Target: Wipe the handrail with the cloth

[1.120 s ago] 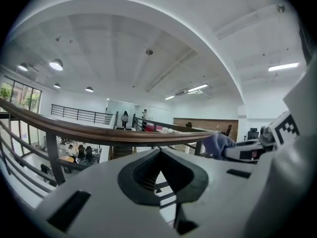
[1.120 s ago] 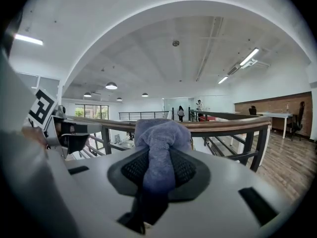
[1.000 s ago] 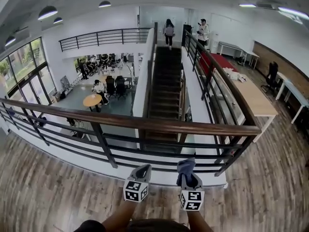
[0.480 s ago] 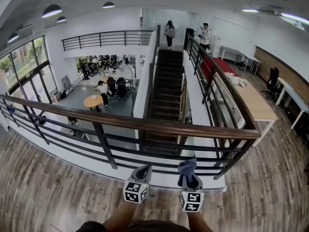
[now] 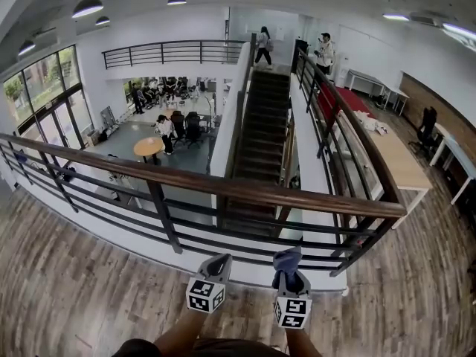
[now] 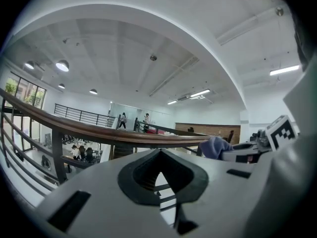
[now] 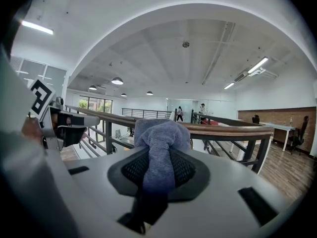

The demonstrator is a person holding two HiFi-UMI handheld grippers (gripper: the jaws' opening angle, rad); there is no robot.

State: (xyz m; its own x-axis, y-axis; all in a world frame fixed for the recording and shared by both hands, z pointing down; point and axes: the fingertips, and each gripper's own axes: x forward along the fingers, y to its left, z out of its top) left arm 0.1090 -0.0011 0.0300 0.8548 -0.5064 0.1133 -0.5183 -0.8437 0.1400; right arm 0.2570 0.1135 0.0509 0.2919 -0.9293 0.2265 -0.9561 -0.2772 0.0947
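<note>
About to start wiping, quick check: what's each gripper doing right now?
Left gripper: shut, empty.
Right gripper: shut on the blue cloth.

1. The handrail (image 5: 245,192) is smooth brown wood with a slight gloss. The bars (image 5: 164,225) under it look like dark matt metal.
2. The cloth (image 7: 159,138) is blue-grey, soft and fuzzy.
3. The left gripper (image 6: 158,177) and right gripper (image 7: 158,172) have matt pale-grey plastic shells and black, finely textured jaw pads.
4. The floor (image 5: 67,288) is grained wooden plank with a low sheen.

Wood floor (image 5: 67,288) w/ railing (image 5: 162,214) & long desk (image 5: 398,162).
</note>
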